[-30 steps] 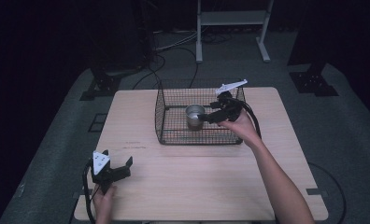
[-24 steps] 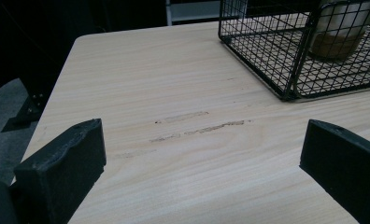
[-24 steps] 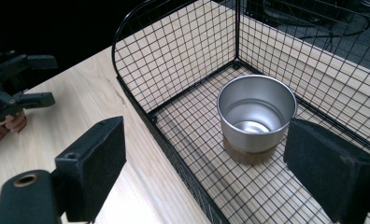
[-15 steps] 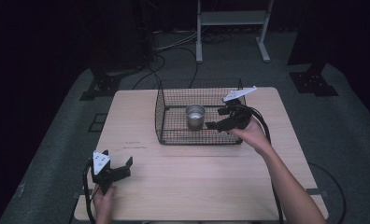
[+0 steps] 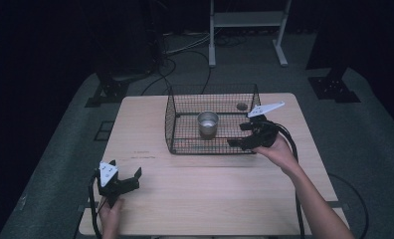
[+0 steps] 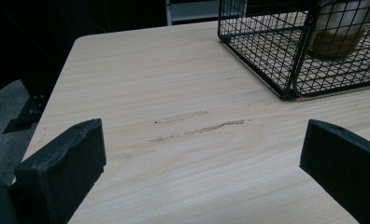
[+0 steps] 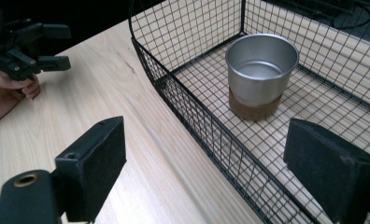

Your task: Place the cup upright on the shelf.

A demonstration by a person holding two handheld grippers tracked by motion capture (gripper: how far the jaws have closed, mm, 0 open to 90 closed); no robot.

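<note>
Since a second ago the right gripper [image 5: 245,135] has drawn back from the cup [image 5: 208,123] and out over the basket's [image 5: 171,124] right front corner, jaws now wide and empty; the cup stands upright where it was, on the basket floor near the middle, and the left gripper [image 5: 121,180] has not shifted. Nearest the person, that left gripper rests at the table's [image 5: 225,199] front left, jaws wide, holding nothing, well apart from the basket. Farther in, the right gripper hangs close to the wire rim; I judge the risk is there: a low pull-back could catch a jaw or the trailing cable on the rim and drag the light basket, tipping the cup. The right gripper view shows what the high view cannot: the cup is empty, bright metal above a brown band at its base. The left gripper view adds scuff marks [image 6: 197,128] on the wood before the basket's corner. The high view alone gives both hands' spacing.
</note>
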